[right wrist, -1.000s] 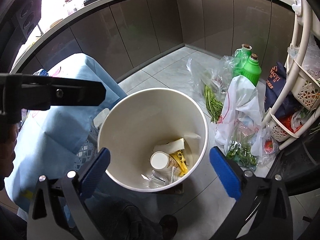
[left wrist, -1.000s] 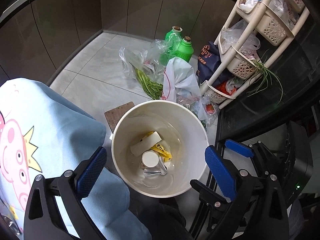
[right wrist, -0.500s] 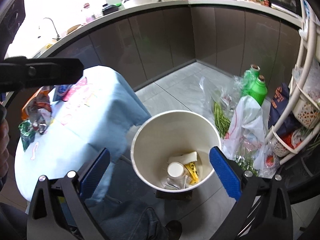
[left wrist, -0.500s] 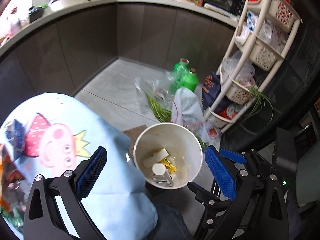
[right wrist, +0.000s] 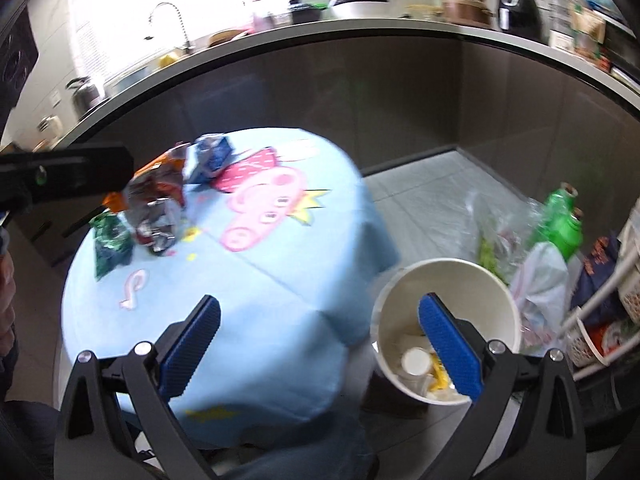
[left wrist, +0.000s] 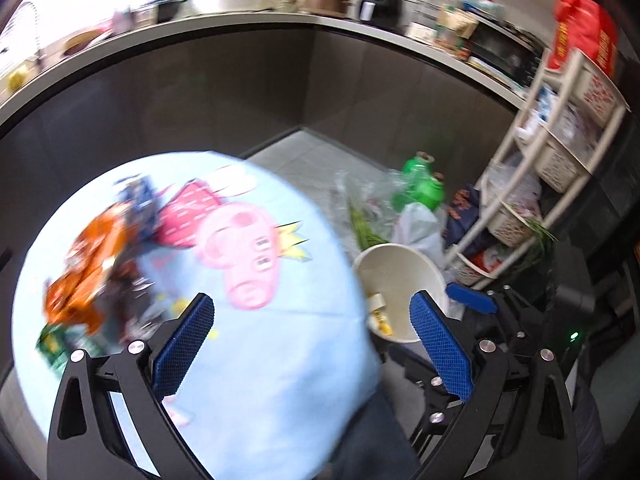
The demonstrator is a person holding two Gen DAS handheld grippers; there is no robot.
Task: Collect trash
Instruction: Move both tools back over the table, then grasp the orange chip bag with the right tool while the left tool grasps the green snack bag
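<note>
A white trash bin (right wrist: 452, 280) stands on the floor beside a round table with a light blue cartoon-pig cloth (right wrist: 256, 288); it holds a cup and yellow wrappers. The bin also shows in the left wrist view (left wrist: 396, 264). Crumpled wrappers (right wrist: 152, 208) lie on the far left of the table: orange, silver, green and blue ones. They are blurred in the left wrist view (left wrist: 96, 264). My left gripper (left wrist: 312, 344) is open and empty above the table edge. My right gripper (right wrist: 320, 348) is open and empty, between table and bin.
Green bottles (right wrist: 560, 224) and plastic bags with greens (right wrist: 500, 236) lie on the tiled floor behind the bin. A cream basket rack (left wrist: 556, 160) stands at the right. Dark cabinets under a cluttered counter (right wrist: 360, 24) curve around the back.
Both grippers have risen and swung left from over the bin toward the table. The tabletop and its wrappers have come into view. Both stay open and empty.
</note>
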